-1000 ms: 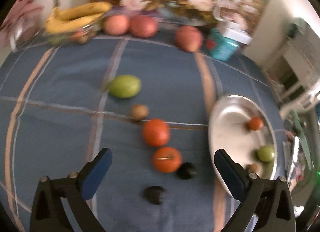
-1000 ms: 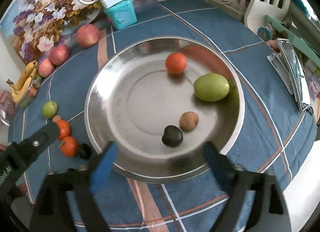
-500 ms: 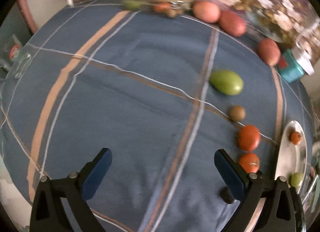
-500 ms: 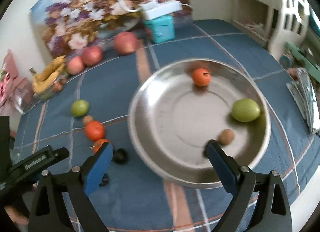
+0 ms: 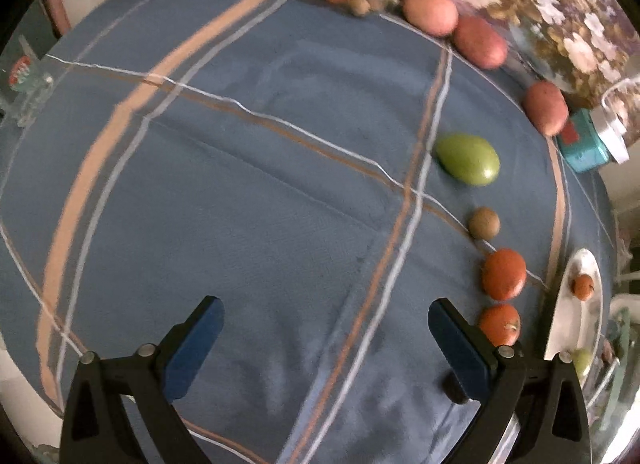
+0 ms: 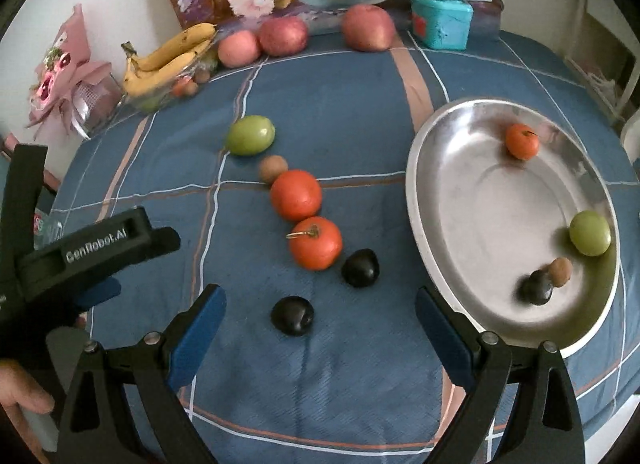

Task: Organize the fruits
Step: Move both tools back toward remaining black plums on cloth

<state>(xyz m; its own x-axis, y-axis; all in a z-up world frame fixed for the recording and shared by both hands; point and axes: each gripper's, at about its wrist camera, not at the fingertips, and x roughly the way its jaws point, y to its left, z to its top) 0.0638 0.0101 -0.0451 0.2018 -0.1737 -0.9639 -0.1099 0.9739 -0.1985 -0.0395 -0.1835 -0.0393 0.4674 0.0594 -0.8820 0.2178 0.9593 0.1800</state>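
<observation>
Fruit dominates my left wrist view along its right edge: a smooth green mango (image 5: 468,159), a small brown round fruit (image 5: 484,223) and two glossy orange ones run toward the steel plate (image 5: 584,264). My left gripper (image 5: 326,344) hangs released over bare blue plaid cloth, empty.

Right wrist view: my right gripper (image 6: 320,328) is spread wide, empty, and a dark plum (image 6: 292,315) lies just beyond, between its fingers, so this hand is nearer, I judge. A second plum (image 6: 360,267) sits farther right, near the plate's rim (image 6: 416,200).

Only text we can make out: "GenRobot.AI" on the left gripper (image 6: 96,292) body, around 9 o'clock.
</observation>
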